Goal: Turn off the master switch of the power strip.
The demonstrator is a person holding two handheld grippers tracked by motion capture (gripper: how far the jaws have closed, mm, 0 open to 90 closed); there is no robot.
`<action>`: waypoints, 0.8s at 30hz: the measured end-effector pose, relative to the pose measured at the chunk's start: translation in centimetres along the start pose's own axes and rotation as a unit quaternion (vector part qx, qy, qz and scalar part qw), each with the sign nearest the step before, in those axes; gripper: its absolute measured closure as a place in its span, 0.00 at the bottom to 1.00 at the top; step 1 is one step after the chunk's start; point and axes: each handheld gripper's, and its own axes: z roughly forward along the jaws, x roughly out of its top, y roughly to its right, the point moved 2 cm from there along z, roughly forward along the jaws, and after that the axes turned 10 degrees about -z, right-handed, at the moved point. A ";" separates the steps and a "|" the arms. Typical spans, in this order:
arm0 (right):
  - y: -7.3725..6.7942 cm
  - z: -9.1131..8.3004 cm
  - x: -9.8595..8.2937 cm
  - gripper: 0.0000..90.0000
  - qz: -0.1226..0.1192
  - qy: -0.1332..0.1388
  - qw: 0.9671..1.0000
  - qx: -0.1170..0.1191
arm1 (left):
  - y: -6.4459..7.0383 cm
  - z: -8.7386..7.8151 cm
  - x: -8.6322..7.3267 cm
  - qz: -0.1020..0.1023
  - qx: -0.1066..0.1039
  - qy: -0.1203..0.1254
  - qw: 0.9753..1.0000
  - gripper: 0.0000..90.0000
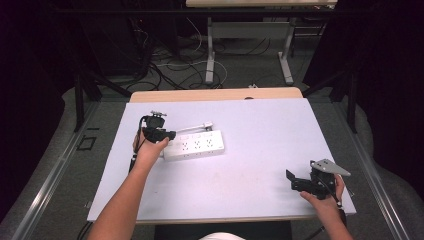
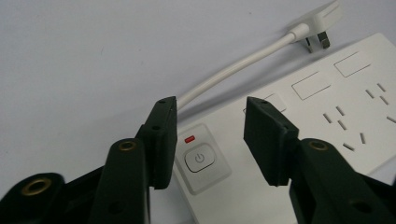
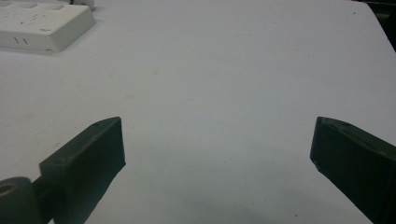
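- On the pale table top, left of its middle, a white power strip lies flat with its sockets facing up.
- Seen from the high view, it is a long, low block with three groups of sockets in a row.
- At its near end in the left gripper view sits a square panel with a round power button bearing the standby symbol, and a small red light just above it.
- Beyond the button come rectangular outlines and groups of slots.
- A thick white cable leaves that end and lies on the table beside the strip, ending in a white plug with metal pins.
- No brand or lettering can be read; the standby symbol is the only marking.
- The left gripper hangs over the button end, jaws parted, holding nothing.
- The right gripper is at the table's near right corner, well apart from the strip, jaws spread wide over bare surface.
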 end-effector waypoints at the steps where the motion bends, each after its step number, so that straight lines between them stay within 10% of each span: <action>1: 0.0 0.0 0.0 0.03 0.004 -0.001 1.000 -0.001 | 0.0 0.0 0.0 0.006 0.002 0.004 1.000 0.57; 24: -0.1 0.0 0.0 0.03 0.000 0.002 1.000 -0.002 | 1.9 -0.7 -0.6 0.083 -0.030 0.027 0.996 0.31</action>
